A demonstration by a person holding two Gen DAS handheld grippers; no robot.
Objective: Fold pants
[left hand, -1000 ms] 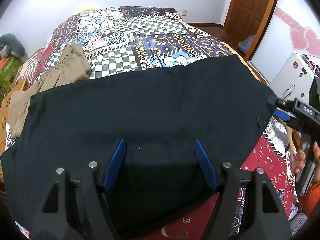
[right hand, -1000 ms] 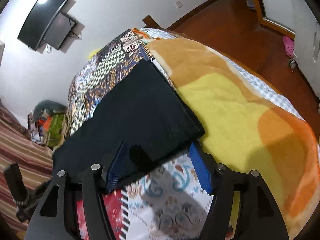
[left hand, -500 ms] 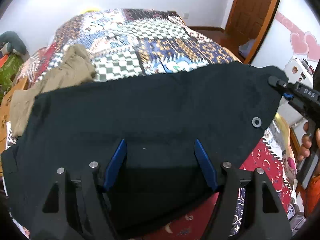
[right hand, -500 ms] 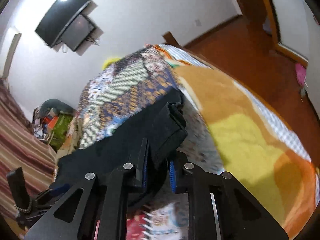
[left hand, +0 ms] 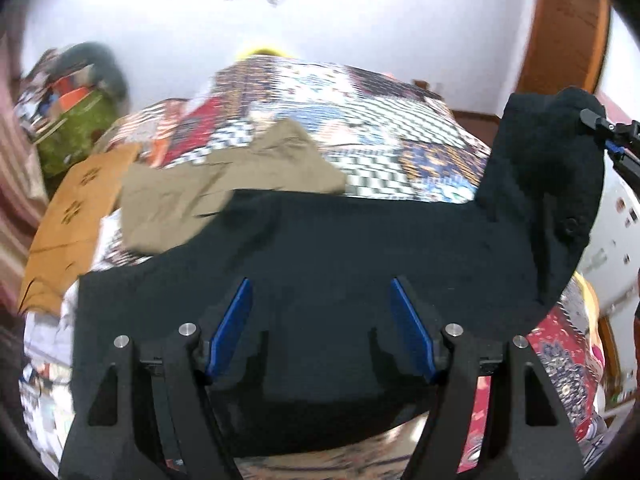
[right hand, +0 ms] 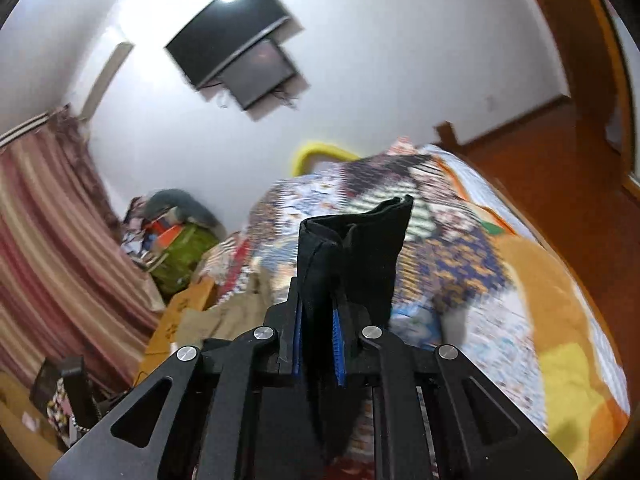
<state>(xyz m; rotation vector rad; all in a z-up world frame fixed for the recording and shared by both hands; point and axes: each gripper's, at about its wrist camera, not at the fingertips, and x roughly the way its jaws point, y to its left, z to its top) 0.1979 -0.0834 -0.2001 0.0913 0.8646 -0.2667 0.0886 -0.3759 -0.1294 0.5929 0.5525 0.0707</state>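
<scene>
Black pants lie spread across the patchwork bed. My left gripper is open, its blue pads wide apart just above the near part of the black cloth, holding nothing. My right gripper is shut on the waistband corner of the black pants, which stands up between the pads. In the left wrist view that corner is lifted high at the right, held by the right gripper.
Tan pants lie crumpled on the bed beyond the black pants. A brown cardboard box sits at the left edge. A green bag and clutter stand by the wall. A TV hangs above. A yellow-orange blanket covers the bed's right side.
My right gripper has closed on the pants' corner and lifted it up off the bed. My left gripper stays open over the cloth; its view has tilted upward.
</scene>
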